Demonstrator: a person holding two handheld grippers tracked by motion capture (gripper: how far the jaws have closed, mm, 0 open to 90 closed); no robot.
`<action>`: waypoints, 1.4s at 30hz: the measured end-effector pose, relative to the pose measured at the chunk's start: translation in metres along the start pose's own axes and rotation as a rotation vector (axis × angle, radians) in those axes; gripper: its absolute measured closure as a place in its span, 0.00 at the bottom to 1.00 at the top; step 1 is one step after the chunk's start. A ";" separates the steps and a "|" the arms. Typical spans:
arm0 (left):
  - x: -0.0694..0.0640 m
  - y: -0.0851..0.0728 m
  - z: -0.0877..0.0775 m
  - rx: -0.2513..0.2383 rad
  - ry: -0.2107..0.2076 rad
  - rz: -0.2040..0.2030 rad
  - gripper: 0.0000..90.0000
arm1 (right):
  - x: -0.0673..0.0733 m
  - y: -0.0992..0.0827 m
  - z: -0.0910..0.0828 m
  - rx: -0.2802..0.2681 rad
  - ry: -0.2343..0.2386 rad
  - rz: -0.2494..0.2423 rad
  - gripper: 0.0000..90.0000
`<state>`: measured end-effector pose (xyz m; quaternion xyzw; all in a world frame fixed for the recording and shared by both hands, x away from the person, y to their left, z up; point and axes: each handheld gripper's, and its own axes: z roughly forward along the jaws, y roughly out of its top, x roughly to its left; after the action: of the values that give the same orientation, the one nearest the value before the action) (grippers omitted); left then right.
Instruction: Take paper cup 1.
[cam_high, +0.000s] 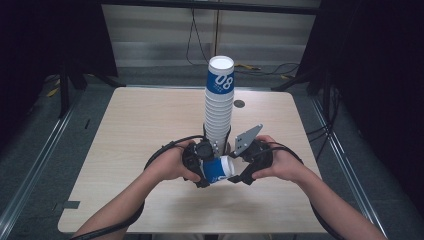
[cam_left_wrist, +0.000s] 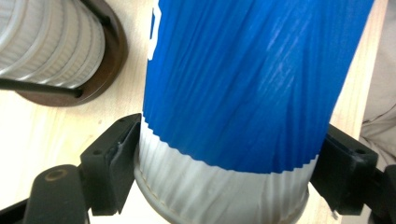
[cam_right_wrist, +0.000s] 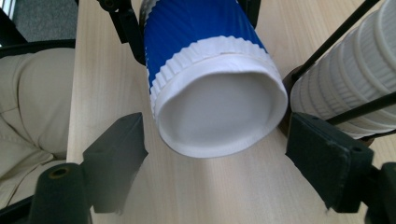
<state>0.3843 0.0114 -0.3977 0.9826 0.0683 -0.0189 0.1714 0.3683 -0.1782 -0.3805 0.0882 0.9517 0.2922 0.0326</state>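
We clamp the blue cup on its side in our left hand-held gripper, its open mouth facing our released right hand-held gripper, likely so the right one can take it.

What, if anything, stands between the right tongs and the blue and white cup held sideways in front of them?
Nothing visible: the cup, clamped in the left tongs, faces the open right tongs base first across a bare gap.

Bright tabletop, dark surroundings, soft close-up blur.
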 end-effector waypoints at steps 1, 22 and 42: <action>0.001 0.001 0.000 0.012 -0.003 0.015 0.21 | 0.001 0.001 0.000 0.008 -0.004 -0.004 0.21; -0.003 0.008 0.004 0.042 -0.017 0.044 0.21 | 0.004 0.005 0.007 0.067 0.001 -0.059 0.24; -0.002 0.010 0.003 0.070 0.002 0.108 0.21 | 0.007 0.004 0.016 0.081 0.020 -0.070 0.33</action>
<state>0.3838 0.0007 -0.3975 0.9903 0.0149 -0.0112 0.1379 0.3635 -0.1651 -0.3917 0.0530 0.9656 0.2528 0.0295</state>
